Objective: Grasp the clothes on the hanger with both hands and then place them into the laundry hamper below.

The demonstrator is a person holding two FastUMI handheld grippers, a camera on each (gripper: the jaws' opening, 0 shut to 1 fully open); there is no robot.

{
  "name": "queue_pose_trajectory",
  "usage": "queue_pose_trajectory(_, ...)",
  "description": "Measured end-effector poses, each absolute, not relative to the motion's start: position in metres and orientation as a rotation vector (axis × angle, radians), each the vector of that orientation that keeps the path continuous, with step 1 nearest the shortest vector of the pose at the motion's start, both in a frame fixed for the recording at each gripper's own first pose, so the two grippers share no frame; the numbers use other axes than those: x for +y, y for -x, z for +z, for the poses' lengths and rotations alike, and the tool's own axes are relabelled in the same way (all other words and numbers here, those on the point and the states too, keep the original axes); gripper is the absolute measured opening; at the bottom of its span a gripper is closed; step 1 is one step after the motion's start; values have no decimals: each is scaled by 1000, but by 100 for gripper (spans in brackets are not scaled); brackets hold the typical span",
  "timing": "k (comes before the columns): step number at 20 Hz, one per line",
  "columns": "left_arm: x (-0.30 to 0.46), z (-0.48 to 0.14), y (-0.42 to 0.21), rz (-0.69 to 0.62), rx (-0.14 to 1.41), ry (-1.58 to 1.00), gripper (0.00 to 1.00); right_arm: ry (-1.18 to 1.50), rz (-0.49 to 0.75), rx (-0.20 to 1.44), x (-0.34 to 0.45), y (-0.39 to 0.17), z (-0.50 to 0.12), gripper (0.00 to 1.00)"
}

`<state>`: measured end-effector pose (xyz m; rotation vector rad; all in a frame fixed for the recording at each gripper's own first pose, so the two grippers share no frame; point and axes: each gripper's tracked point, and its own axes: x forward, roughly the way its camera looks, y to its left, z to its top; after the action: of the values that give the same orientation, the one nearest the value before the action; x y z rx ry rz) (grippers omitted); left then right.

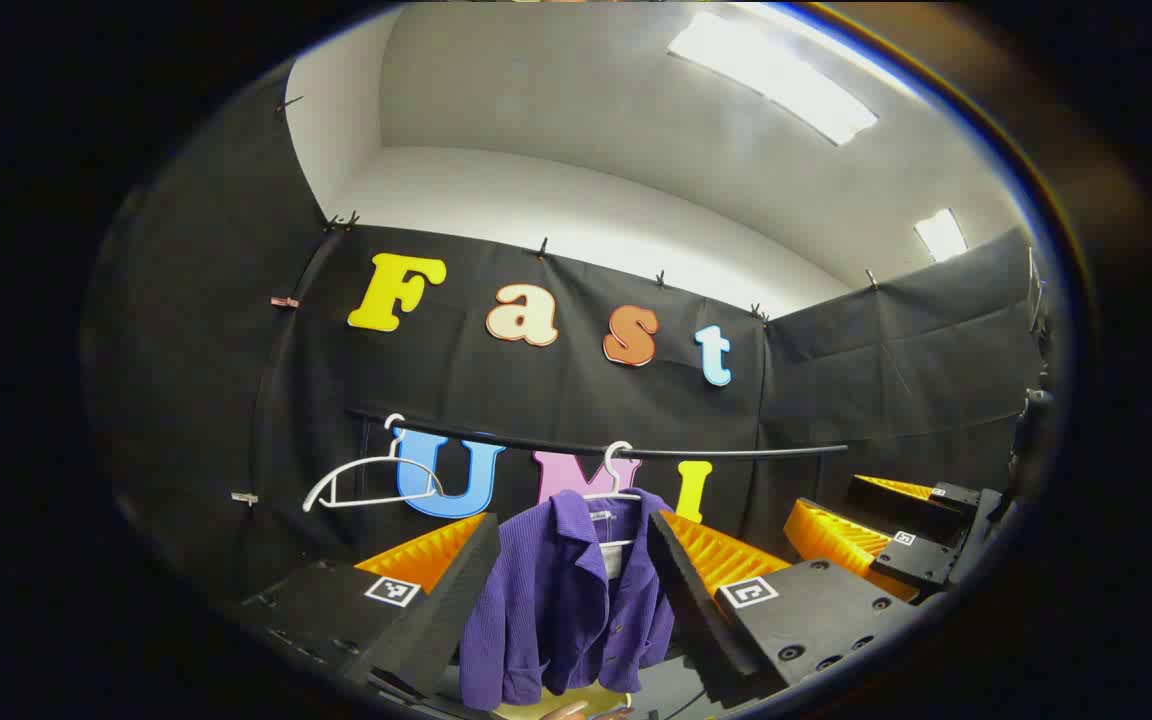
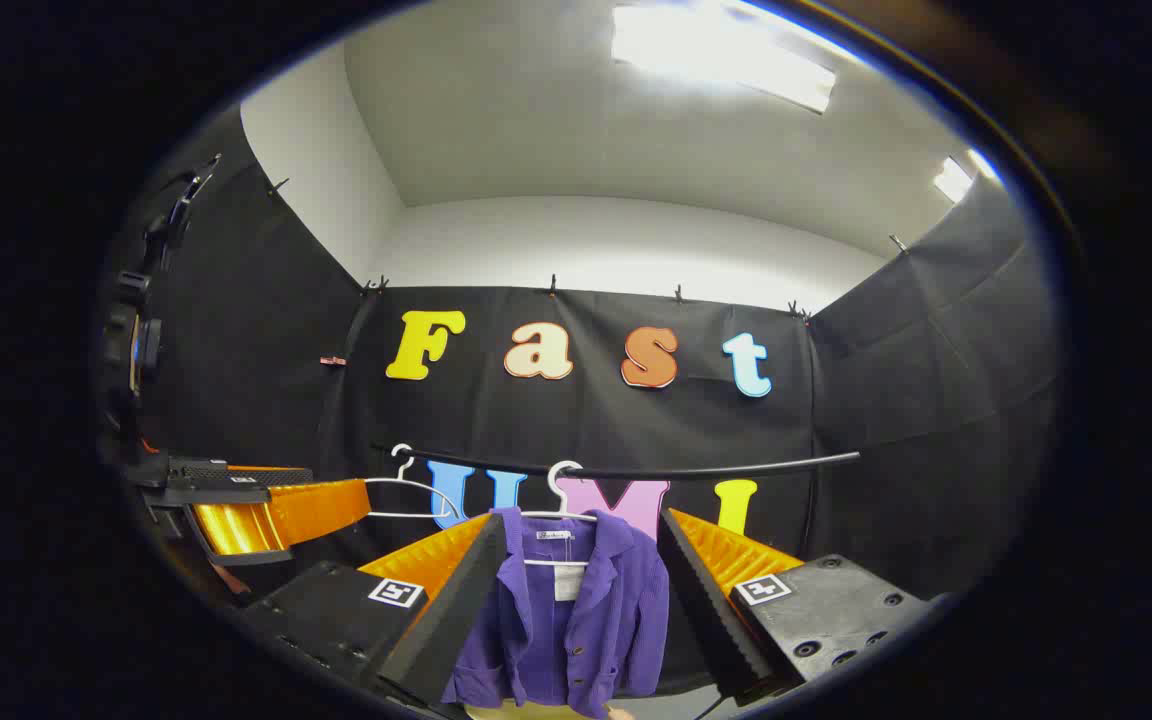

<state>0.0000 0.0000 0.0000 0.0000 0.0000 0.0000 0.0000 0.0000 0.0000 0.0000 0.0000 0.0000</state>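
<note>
Up front in the left gripper view, the left gripper (image 1: 576, 590) has its two black-padded fingers spread wide, holding nothing and touching nothing. Between them, farther off, a purple jacket (image 1: 568, 600) hangs on a white hanger (image 1: 616, 478) from a black rail (image 1: 736, 452). A second white hanger (image 1: 371, 478), bare, hangs tilted on the same rail to the left. That makes two hangers and one garment. The right gripper (image 1: 896, 525) shows at the right edge, its orange and black fingers apart. A pale yellow rim below the jacket may be the hamper; I cannot tell.

Over in the right gripper view, the right gripper (image 2: 581, 590) is likewise wide open and empty, the jacket (image 2: 576, 610) framed between its fingers but well beyond them. Again two hangers on the rail (image 2: 696, 468): the laden one (image 2: 561, 500) and the bare one (image 2: 411, 495). The left gripper (image 2: 256, 510) sits at the left edge, fingers parted.
</note>
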Motion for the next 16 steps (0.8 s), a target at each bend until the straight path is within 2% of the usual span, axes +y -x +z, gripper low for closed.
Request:
queue_pose_trajectory(1,2,-2,0,-9,6,0,93,-1,-6,6,-1,0,-1,94)
queue_pose_trajectory(4,-2,2,0,-51,-4,20,96,-3,-15,16,-1,0,-4,97)
queue_pose_trajectory(6,-1,8,0,-56,-29,23,91,5,-17,19,-1,-1,-4,97)
queue_pose_trajectory(16,4,1,-6,-69,-14,8,91,25,-19,39,7,-4,-7,97)
